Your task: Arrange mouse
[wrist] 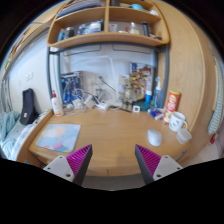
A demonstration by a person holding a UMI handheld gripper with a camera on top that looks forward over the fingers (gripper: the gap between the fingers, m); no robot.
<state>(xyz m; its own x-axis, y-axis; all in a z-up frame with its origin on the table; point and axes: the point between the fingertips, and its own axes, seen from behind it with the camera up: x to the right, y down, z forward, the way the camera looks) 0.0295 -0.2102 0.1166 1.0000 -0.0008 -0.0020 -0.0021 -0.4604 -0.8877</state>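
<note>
Right up close, the tool (113,160) fills the foreground, its two fingers spread wide with nothing held, magenta pads (74,160) facing each other across an open gap. Through that gap and beyond lies the wooden worktop (100,130), a broad pale-brown surface running away from the fingers. Rising behind it is the wooden hutch, with a shelf (105,38) high above the tool carrying assorted items too small to make out. Well off to the left of the tool, past the worktop's edge, there's a dark chair (27,105).

On the worktop now: ahead of the left finger and off to that side sits a pale mouse pad (58,133), lying flat near the front-left part of the surface. The mouse (154,137) is on the other side, just ahead of the right finger and slightly beyond it, resting on the bare wood, well apart from the mouse pad. Further beyond the mouse, toward the right, a white mug (177,122) stands upright, and behind that an orange canister (172,101) stands near the hutch's side wall. Over at the far left back, a white bottle with a red cap (56,103) stands upright. Cables and small clutter (100,100) run along the back wall, too small to identify.
</note>
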